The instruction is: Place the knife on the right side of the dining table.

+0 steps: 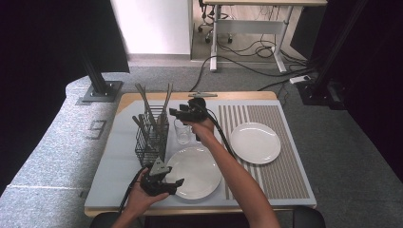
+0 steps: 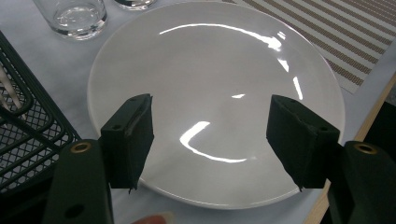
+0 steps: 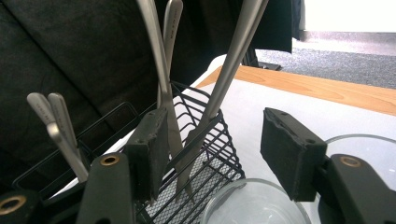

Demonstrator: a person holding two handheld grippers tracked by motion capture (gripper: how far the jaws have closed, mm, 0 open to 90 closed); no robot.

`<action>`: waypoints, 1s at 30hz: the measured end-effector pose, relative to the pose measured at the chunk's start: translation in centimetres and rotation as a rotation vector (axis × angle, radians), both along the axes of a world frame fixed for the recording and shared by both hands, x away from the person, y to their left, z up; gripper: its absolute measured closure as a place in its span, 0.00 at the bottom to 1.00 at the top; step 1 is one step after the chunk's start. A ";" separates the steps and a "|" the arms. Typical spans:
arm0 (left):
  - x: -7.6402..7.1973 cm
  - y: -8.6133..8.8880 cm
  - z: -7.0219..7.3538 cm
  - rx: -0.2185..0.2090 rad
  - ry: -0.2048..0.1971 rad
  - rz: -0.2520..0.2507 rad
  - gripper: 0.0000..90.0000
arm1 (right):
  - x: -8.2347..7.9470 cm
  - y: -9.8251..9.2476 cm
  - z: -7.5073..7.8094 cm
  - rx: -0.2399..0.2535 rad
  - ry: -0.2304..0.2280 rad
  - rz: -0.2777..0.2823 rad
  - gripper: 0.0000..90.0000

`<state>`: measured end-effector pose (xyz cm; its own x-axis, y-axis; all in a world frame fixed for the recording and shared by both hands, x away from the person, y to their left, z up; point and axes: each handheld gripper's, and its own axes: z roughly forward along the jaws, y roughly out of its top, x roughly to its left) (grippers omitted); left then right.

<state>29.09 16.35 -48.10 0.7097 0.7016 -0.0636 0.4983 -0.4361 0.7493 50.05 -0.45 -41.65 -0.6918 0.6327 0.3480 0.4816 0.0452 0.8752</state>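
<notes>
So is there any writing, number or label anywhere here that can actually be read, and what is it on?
"9": a large pale figure on the grey carpet left of the table; it could equally be another character.
No other text is legible; the plates, glasses and cutlery basket bear none.

Left gripper [image 1: 177, 183] and right gripper [image 1: 173, 112] both gape, empty.

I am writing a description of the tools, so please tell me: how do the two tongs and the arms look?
Both tongs are black, each with two blocky jaws faced with dark pads and brass-coloured rivets. The left tongs carry a grey three-cornered plate on top; a black cable trails from each, also from the right tongs. The forearms are bare, no sleeves visible.
</notes>
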 end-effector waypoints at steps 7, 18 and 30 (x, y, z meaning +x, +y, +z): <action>0.0 0.0 0.0 -0.002 0.003 -0.001 0.36 | 0.3 0.3 0.2 -0.005 -0.003 -0.009 0.48; 0.0 0.0 0.0 -0.003 0.003 -0.003 0.36 | 0.7 1.0 0.5 -0.009 -0.007 -0.004 0.48; 0.0 0.1 0.0 -0.007 0.005 -0.001 0.36 | 1.5 1.7 0.5 -0.012 -0.004 -0.010 0.49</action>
